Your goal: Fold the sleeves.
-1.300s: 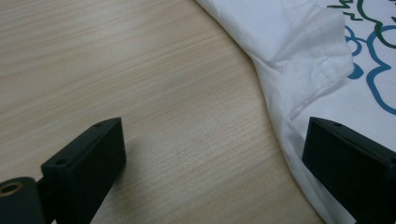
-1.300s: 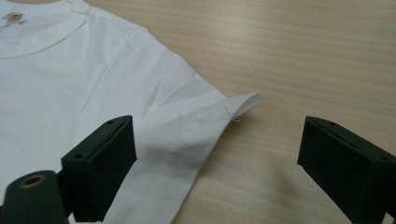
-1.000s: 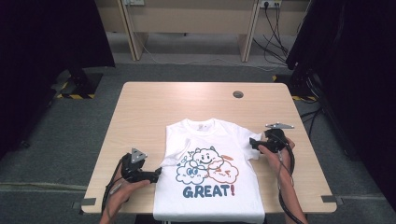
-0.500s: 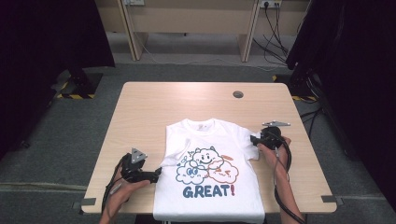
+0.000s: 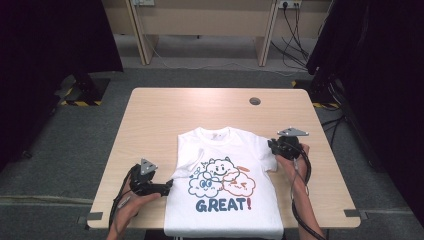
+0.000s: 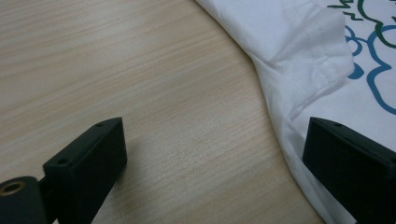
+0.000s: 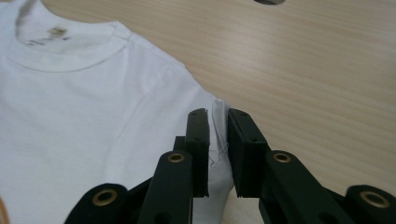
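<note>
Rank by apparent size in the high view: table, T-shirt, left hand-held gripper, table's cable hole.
1. table
2. T-shirt
3. left hand-held gripper
4. cable hole

Each is plainly smaller than the one before; none look alike.

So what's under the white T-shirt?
The wooden table lies under the T-shirt, showing bare all around it. Whatever is directly beneath the cloth is covered. The right hand-held gripper pinches the sleeve edge.
</note>
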Motion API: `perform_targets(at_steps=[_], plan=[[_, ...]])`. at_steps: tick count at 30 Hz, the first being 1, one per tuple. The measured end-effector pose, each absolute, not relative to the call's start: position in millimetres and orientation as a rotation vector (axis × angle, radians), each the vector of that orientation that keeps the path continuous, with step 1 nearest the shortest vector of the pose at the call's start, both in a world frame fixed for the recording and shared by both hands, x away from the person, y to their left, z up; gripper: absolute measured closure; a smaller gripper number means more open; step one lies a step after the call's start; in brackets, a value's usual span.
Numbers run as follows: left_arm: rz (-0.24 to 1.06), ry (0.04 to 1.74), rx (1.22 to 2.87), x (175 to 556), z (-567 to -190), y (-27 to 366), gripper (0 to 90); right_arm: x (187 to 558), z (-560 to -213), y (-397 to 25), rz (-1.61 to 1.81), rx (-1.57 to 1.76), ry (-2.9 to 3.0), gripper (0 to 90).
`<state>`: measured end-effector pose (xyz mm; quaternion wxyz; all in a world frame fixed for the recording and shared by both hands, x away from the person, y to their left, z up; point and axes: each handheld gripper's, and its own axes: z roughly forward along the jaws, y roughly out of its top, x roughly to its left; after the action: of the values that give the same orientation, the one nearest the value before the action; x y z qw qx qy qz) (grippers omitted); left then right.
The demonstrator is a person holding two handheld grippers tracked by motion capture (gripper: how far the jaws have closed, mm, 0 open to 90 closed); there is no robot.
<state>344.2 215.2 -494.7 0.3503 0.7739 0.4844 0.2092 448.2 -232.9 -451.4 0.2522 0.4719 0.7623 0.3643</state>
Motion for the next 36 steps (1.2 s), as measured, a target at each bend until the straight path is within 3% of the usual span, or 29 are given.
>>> perform_targets(at_steps=[24, 28, 30, 36], plan=[[0.542, 1.254, 2.004, 344.2, -494.7, 215.2, 5.2, 443.6, -434.5, -157.1, 1.084, 1.061, 2.178, 80.1], [0.542, 1.254, 2.004, 344.2, -494.7, 215.2, 5.2, 442.1, -433.6, -148.9, 1.125, 1.032, 2.198, 75.2], [0.542, 1.255, 2.004, 344.3, -494.7, 215.2, 5.2, 440.6, -429.7, -151.7, 1.119, 1.028, 2.186, 68.5], [0.542, 1.255, 2.004, 344.2, -494.7, 215.2, 5.2, 437.8, -413.3, -183.7, 1.047, 1.107, 2.144, 53.6]])
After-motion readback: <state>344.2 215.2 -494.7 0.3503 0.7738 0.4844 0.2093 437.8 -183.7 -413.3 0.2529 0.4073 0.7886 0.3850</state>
